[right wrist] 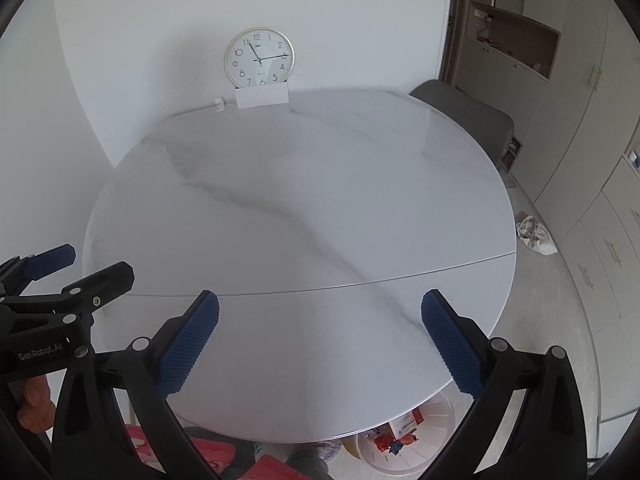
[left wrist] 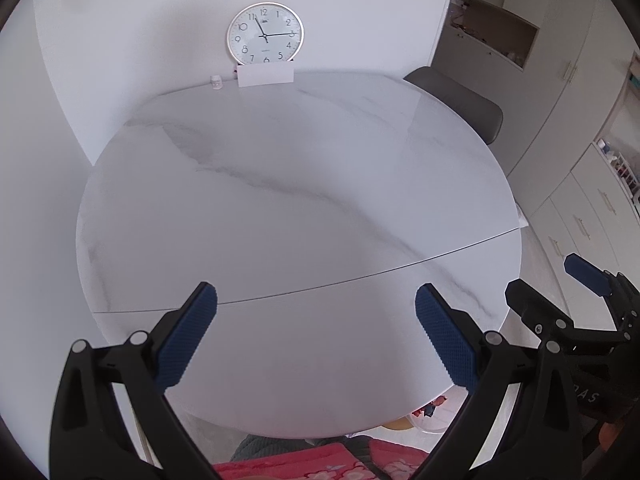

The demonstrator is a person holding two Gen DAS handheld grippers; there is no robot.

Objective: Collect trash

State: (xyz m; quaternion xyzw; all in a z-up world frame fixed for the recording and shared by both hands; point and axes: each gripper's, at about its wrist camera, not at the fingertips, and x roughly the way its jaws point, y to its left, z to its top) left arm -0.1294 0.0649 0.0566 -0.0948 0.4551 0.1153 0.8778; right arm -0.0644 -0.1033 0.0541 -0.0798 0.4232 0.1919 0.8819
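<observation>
My left gripper (left wrist: 316,336) is open and empty above the near part of a round white marble table (left wrist: 280,184). My right gripper (right wrist: 320,340) is open and empty too, just right of the left one; it also shows in the left wrist view (left wrist: 548,280), and the left gripper shows in the right wrist view (right wrist: 92,264). A clear plastic bin (right wrist: 404,440) with red and orange wrappers inside stands on the floor under the table's near right edge; it also shows in the left wrist view (left wrist: 430,412). The table top (right wrist: 304,200) carries no trash that I can see.
A wall clock (left wrist: 265,32) stands behind a white card (left wrist: 265,74) at the table's far edge, with a small white jar (left wrist: 216,81) beside it. A grey chair (right wrist: 468,116) stands at the far right. A crumpled white bag (right wrist: 534,236) lies on the floor by the cabinets (right wrist: 592,184).
</observation>
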